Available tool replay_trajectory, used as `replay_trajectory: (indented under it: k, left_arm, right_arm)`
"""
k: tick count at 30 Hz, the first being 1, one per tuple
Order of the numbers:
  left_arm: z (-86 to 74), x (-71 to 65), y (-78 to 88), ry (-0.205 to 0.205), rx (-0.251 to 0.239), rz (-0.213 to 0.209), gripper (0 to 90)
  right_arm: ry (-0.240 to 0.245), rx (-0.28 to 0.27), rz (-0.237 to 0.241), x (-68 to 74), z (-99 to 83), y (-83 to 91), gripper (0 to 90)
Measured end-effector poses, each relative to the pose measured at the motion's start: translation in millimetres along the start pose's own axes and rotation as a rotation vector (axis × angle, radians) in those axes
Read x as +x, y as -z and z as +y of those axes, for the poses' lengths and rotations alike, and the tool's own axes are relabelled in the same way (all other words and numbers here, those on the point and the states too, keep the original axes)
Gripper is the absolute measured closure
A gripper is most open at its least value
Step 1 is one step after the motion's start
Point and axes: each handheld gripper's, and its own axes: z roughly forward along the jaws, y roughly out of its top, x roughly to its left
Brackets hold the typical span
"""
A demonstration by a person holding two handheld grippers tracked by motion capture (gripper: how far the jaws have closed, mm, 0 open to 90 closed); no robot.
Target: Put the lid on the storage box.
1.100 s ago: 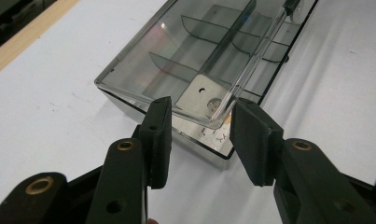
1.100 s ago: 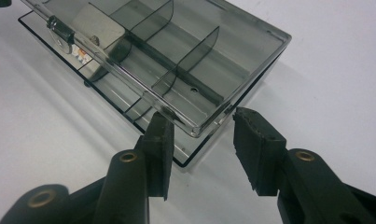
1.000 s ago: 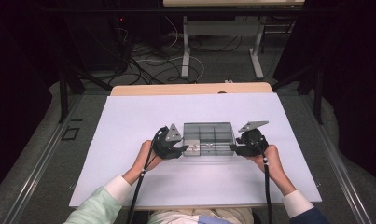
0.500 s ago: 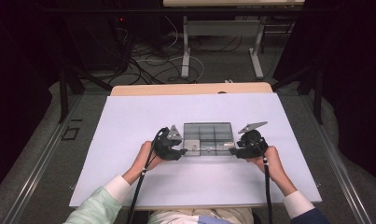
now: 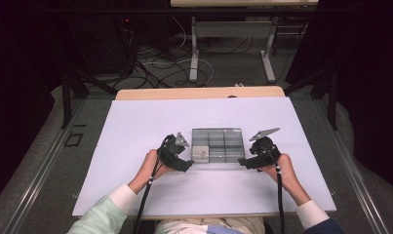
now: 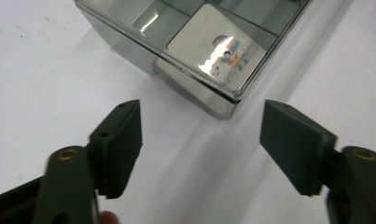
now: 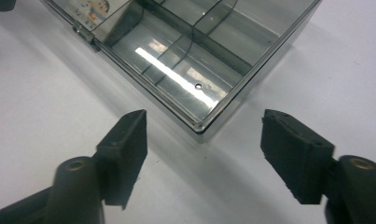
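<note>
- The white table top (image 5: 135,146) carries one thing at its middle: a smoky clear compartment box (image 5: 217,145), lid shut, lying flat and divided into a grid of cells.
- In the high view the left gripper (image 5: 185,165) sits at the box's 8 o'clock corner and the right gripper (image 5: 244,162) at its 4 o'clock corner, both low over the table.
- Both pairs of jaws have just been opening and now stand wide. Each frames a near corner of the box, but the pads do not press on it; the corner lies just ahead of the tips, not between them.
- Judged from this, the step in hand is letting go of the box after setting it down, or readying a fresh grip.
- To release well, draw both grippers straight back towards 6 o'clock, level and together, so that no pad catches a corner and skews the box.
- To regrip well, push each gripper forward until a corner wall sits fully between the pads, then close both evenly; the smooth plastic may slip under a shallow pinch.
- The left gripper view (image 6: 202,140) adds what the high view blurs: a shiny square label (image 6: 216,49) with a small coloured print, in the corner cell nearest that gripper.
- The right gripper view (image 7: 204,144) shows the dark inner dividers (image 7: 190,35), the lid's rim with a small latch (image 7: 85,35) along the front edge at 10 o'clock, and cells that look bare.
</note>
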Motion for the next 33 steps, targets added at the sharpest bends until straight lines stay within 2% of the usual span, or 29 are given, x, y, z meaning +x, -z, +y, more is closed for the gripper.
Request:
replay_trajectory:
  k: [4, 8, 11, 15, 19, 20, 22, 31, 33]
  left_arm:
    - [-9.3, -2.2, 8.9, 0.021, -0.014, 0.022, 16.9]
    - [-20.8, -4.4, 19.9, 0.039, -0.029, 0.039, 12.3]
    - [-29.0, -4.9, 26.9, 0.047, -0.028, 0.05, 8.8]
    - [-42.1, -6.4, 33.4, 0.067, -0.025, 0.055, 4.8]
    - [-52.5, -6.6, 40.1, 0.078, -0.028, 0.074, 3.0]
    - [-54.9, -6.4, 41.8, 0.082, -0.034, 0.08, 2.6]
    - [-59.3, -5.2, 45.5, 0.084, -0.035, 0.085, 2.1]
    - [-76.8, -2.6, 53.5, 0.114, -0.03, 0.092, 0.0]
    - [-79.0, -2.8, 54.4, 0.117, -0.029, 0.092, 0.0]
  right_arm:
    - [-0.005, -0.018, 0.018, 0.4, -4.9, 5.0, 23.0]
    - [-0.004, -0.035, 0.027, 2.3, -10.3, 10.1, 16.5]
    - [-0.008, -0.053, 0.025, 5.1, -14.3, 14.8, 14.9]
    - [0.015, -0.074, 0.017, 5.8, -20.6, 19.0, 11.8]
    - [0.0, -0.08, 0.014, 8.1, -27.7, 23.2, 9.9]
    - [0.014, -0.086, 0.013, 7.6, -29.4, 24.1, 9.2]
    - [0.011, -0.1, 0.008, 8.5, -32.8, 26.1, 8.5]
    - [0.023, -0.103, -0.004, 9.4, -46.1, 32.4, 5.7]
    - [0.012, -0.098, -0.009, 10.6, -48.5, 32.8, 5.1]
